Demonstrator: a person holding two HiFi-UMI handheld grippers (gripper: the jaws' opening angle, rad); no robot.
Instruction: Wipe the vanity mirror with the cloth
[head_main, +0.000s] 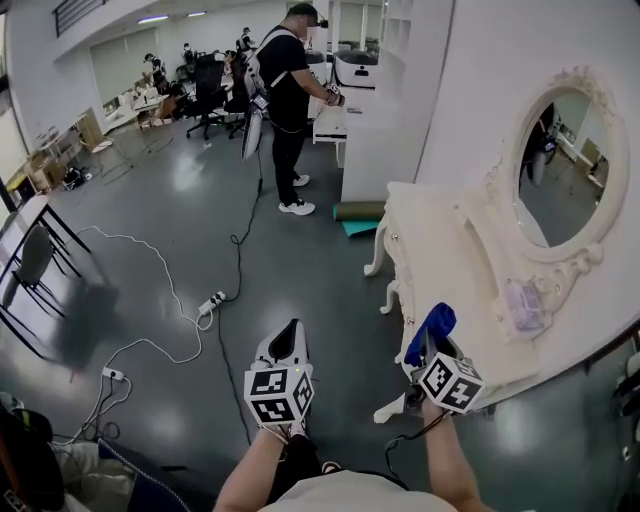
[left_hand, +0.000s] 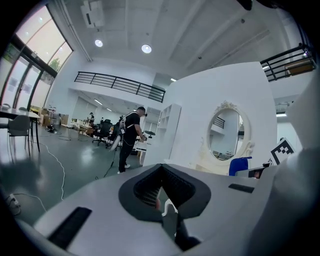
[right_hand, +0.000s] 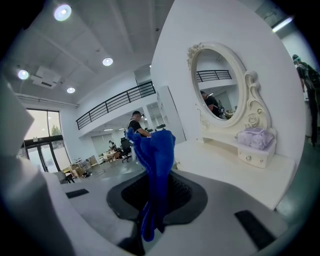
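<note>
The right gripper (head_main: 428, 348) pinches the cloth (right_hand: 155, 155) in its jaws, ready for the mirror (head_main: 560, 170); the left gripper (head_main: 290, 330) hangs spare, jaws seemingly pressed together.

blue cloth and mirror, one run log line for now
right claw: shut on blue cloth | left claw: shut, empty | oval white-framed vanity mirror: not yet touched

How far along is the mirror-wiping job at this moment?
Done: the right hand-held gripper is shut on the blue fabric cloth. In hand: it holds the cloth near the front edge of the white vanity table, apart from the white-framed oval mirror. Remaining: the wiping itself. The left hand-held gripper is shut and empty.
</note>
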